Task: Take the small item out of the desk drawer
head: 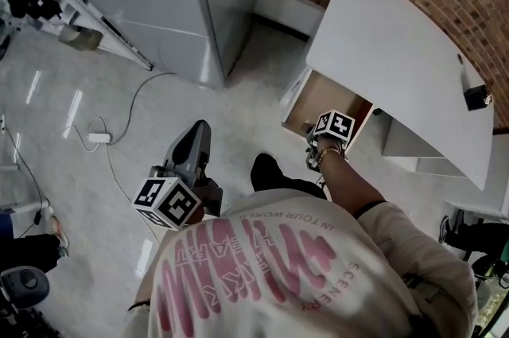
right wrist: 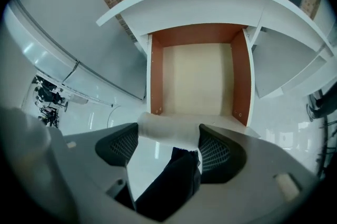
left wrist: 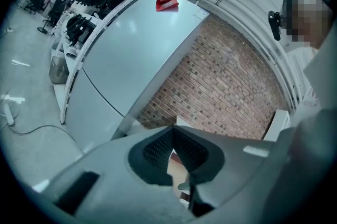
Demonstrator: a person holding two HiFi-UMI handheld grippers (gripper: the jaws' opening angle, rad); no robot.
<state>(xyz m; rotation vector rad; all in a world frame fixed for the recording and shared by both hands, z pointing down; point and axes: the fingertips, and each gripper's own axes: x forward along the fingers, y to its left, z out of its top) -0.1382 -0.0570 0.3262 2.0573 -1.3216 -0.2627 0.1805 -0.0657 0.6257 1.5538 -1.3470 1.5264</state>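
From the head view the right claw's (right wrist: 169, 134) jaws are hidden under its own marker cube, and the thing it carries cannot be seen there. The right gripper view settles it. One small white roll (right wrist: 166, 129) lies crosswise between the two jaws, which stand wide apart and are clamped on its ends. Both ends of the roll are covered by the pads, and what it is made of is hard to tell. It hangs in the air at the front edge of the single open drawer (right wrist: 196, 78). Whether it is just above that edge or just outside it cannot be told. The drawer's pale floor shows bare between two orange-brown side walls, with its back end under the near edge of the white bench (right wrist: 210, 4).

The left claw (left wrist: 172, 136) is away from the bench, with its jaws together at the tips and nothing between them.

One small dark object (head: 475, 96) sits near the bench's far right edge, too small to identify. One red thing (left wrist: 167, 4) lies on top of the grey cabinet (left wrist: 131, 54), its shape unclear. One white cable (head: 127, 122) trails across the floor.
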